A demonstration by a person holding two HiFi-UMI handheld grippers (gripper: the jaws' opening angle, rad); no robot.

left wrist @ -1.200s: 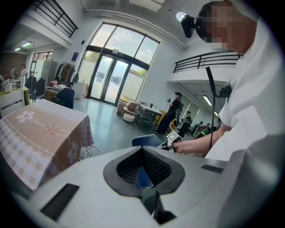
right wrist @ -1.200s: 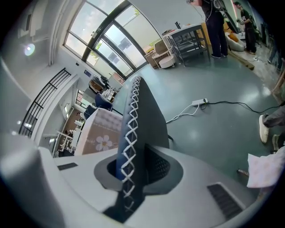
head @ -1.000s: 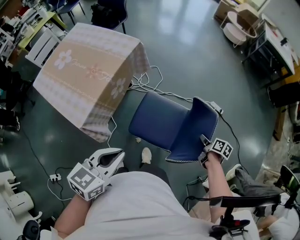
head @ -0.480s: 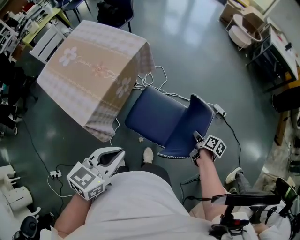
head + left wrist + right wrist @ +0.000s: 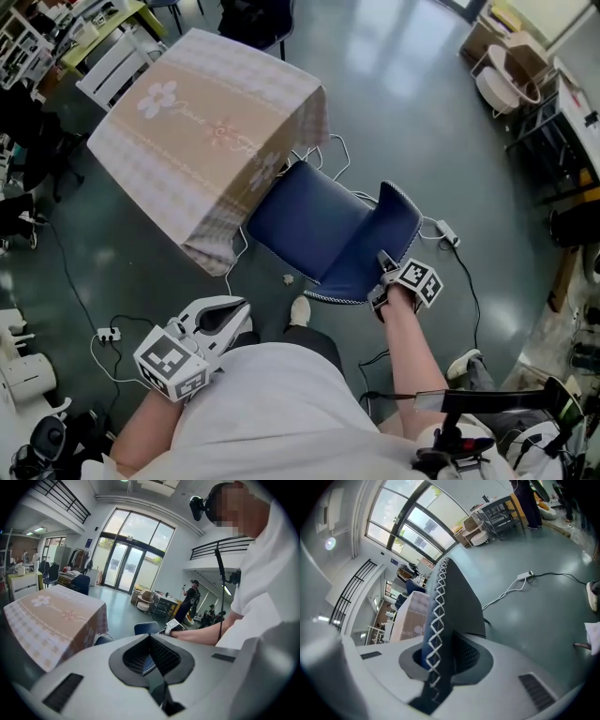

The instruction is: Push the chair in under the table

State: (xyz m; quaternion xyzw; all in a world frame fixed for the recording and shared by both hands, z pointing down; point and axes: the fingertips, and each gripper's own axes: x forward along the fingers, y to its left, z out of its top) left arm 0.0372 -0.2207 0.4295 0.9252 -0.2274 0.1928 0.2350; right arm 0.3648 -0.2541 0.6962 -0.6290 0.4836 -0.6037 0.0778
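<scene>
1. The chair (image 5: 319, 230) is blue with white stitching round its edge. It stands on the grey-green floor (image 5: 422, 112), seat pointed toward the counter (image 5: 202, 131).
2. The seat's far corner meets the hanging side of the checked cloth (image 5: 272, 159) at the counter's near corner. Most of the seat lies out on open floor.
3. The right tongs (image 5: 382, 284) pinch the top edge of the backrest (image 5: 389, 234) — in the right gripper view the stitched rim sits between the pads.
4. The left tongs (image 5: 234, 317) are pressed together with nothing in them, low by the person's waist and well apart from the chair.
5. Cables (image 5: 328, 155) trail on the floor beside the counter and past the chair.
</scene>
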